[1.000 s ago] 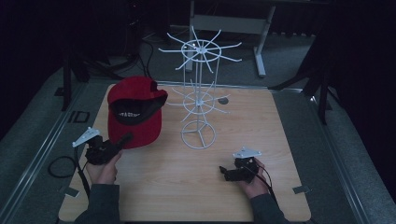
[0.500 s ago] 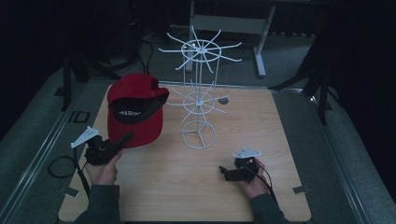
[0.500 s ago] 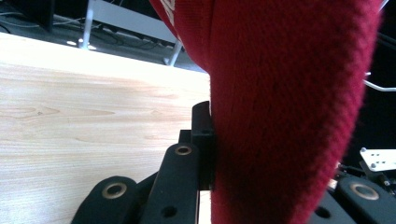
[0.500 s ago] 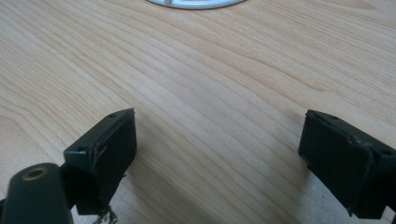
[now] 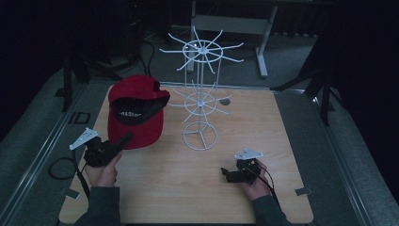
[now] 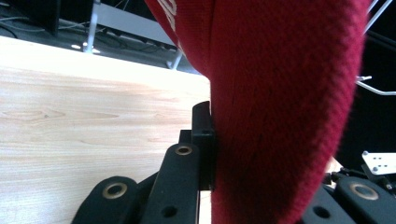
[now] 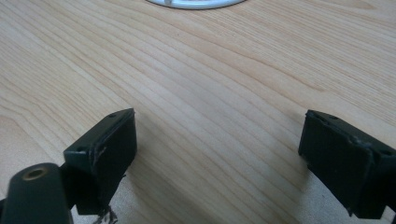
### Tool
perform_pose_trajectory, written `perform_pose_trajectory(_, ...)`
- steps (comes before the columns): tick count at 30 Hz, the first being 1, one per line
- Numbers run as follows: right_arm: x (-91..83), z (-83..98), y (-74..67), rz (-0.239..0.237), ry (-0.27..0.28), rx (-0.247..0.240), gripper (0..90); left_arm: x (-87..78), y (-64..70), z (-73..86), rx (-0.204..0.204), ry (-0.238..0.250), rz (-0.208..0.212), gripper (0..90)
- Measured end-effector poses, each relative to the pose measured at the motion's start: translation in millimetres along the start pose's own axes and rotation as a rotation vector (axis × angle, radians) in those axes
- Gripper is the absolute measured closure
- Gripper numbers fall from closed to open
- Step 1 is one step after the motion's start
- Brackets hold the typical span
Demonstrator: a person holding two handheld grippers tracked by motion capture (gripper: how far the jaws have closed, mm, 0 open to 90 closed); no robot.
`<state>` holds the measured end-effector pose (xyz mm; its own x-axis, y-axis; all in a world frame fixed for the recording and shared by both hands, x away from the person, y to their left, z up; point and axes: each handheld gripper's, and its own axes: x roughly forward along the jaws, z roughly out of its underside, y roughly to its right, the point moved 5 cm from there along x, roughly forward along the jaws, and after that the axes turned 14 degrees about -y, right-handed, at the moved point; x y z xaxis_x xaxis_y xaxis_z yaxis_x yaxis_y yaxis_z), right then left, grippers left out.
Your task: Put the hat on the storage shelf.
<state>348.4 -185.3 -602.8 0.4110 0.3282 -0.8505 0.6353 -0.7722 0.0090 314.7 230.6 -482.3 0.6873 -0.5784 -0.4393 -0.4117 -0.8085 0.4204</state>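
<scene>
A red cap with a dark underside stands propped up at the table's left, its opening facing up and toward me. My left gripper is shut on the cap's near edge. In the left gripper view the red fabric runs between the jaws, with one black finger pressed against it. A white wire display rack with two tiers of radiating hooks stands at mid-table, just right of the cap. My right gripper rests low on the wood at the front right. It is open with bare table between its fingers.
The rack's round base ring lies just ahead of the right gripper. The light wooden table has grey matting on both sides. A cable loops off the left front corner. A metal stand's legs are behind the table.
The left gripper has edged slightly forward and up with the cap, which has tipped a little. The right hand and gripper have not moved.
</scene>
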Motion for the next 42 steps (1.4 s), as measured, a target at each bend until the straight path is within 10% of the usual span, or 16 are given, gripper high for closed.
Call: perform_pose_trajectory(42, 0.0, -0.1, -0.3, 0.001, 0.002, 0.004, 11.2, -37.1, 21.3, -25.3, 0.059, 0.125, -0.004, 84.7)
